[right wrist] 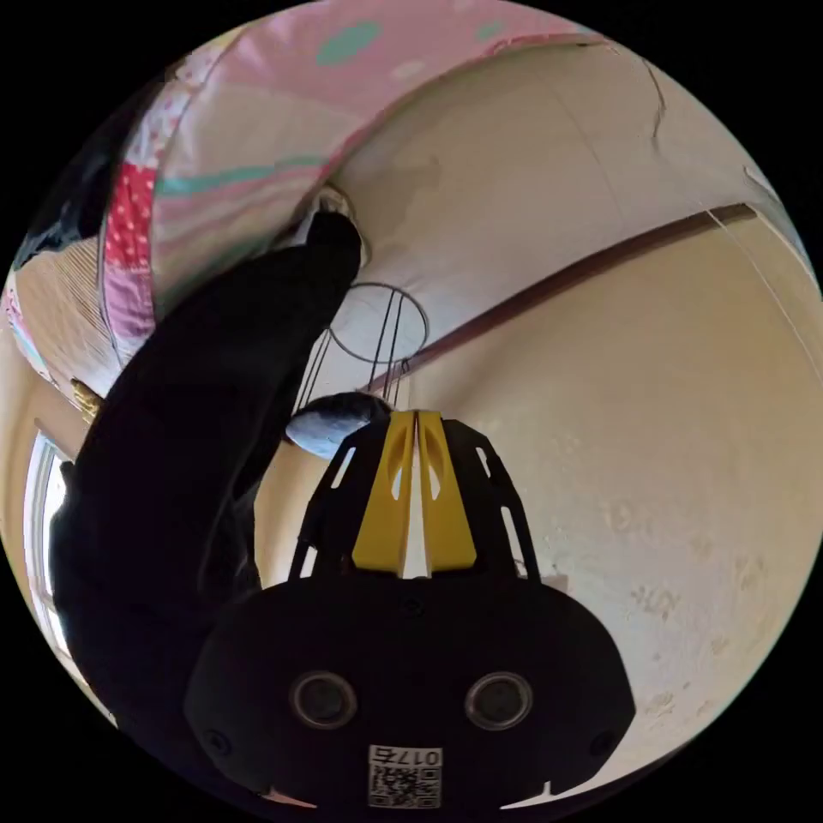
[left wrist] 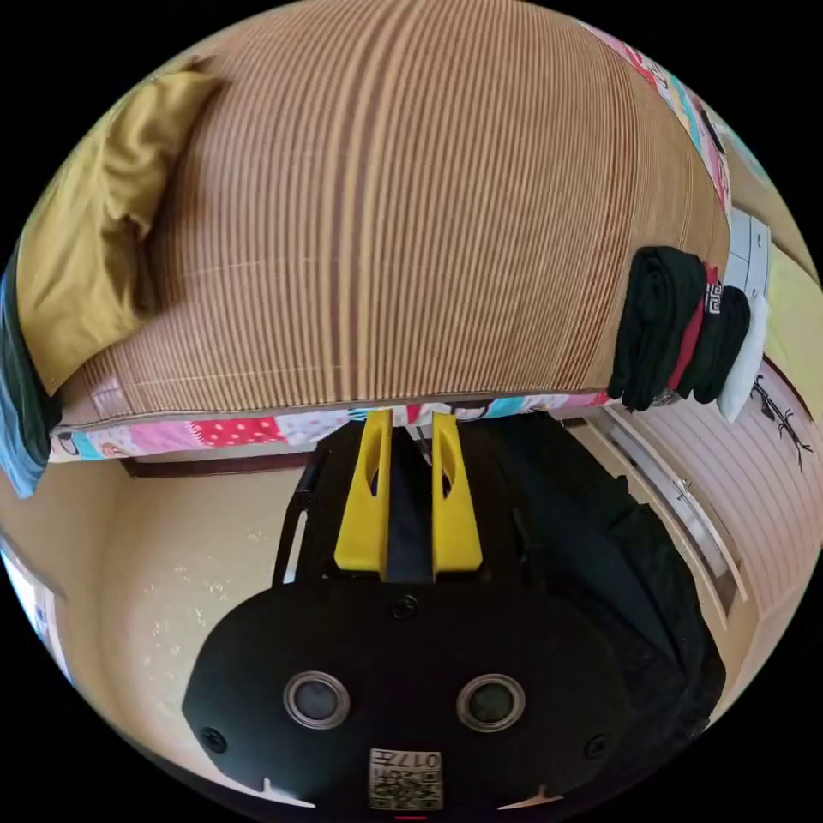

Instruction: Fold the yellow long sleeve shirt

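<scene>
While the yellow shirt (left wrist: 81, 231) lies bunched at the far corner of the striped mat (left wrist: 403, 214), the left gripper (left wrist: 410, 424) stands slightly parted and empty, and the right gripper (right wrist: 416, 420) is closed on nothing.

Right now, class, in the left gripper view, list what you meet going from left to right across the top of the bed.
Yellow shirt → striped mat → stack of dark folded clothes.
</scene>
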### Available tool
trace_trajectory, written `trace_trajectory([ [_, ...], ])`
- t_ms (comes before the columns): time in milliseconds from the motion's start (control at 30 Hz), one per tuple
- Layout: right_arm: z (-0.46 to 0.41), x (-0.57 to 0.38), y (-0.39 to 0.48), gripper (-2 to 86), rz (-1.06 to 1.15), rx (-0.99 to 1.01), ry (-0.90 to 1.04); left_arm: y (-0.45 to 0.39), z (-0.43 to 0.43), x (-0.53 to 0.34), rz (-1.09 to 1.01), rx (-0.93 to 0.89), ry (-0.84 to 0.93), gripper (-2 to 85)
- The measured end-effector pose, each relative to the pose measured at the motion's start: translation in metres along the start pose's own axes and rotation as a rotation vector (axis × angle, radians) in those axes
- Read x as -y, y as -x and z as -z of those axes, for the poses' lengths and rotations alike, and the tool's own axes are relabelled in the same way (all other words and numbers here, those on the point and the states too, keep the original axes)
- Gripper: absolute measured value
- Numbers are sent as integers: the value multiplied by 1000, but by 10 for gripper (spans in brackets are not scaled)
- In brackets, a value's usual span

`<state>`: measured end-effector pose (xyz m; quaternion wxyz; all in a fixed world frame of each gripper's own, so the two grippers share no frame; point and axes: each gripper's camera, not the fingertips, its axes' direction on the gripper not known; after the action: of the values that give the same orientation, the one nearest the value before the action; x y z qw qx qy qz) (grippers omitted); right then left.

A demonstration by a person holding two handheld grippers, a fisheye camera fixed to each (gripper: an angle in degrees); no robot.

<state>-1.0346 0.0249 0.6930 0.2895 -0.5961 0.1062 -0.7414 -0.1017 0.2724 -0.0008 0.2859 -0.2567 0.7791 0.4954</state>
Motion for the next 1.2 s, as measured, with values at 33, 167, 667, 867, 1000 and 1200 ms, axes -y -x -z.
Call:
trace_trajectory([
  [33, -19, -4, 15, 6, -8, -2, 44, 7, 5, -4, 10, 1, -14, 77],
  [167, -31, 6, 96, 5, 58, 36, 71, 47, 6, -43, 114, -46, -108, 69],
  [667, 89, -18, 362, 3, 380, 100, -401, 37, 65, 0, 209, -203, -387, 95],
  [867, 8, -38, 287, 3, 85, 205, -341, 1, 135, 73, 115, -163, -518, 115],
  [1000, -36, -73, 236, 3, -105, 208, -299, -8, 139, 118, 114, -127, -508, 121],
  [1200, -81, -139, 193, 3, -324, 280, -341, -14, 92, 138, 82, -68, -543, 55],
])
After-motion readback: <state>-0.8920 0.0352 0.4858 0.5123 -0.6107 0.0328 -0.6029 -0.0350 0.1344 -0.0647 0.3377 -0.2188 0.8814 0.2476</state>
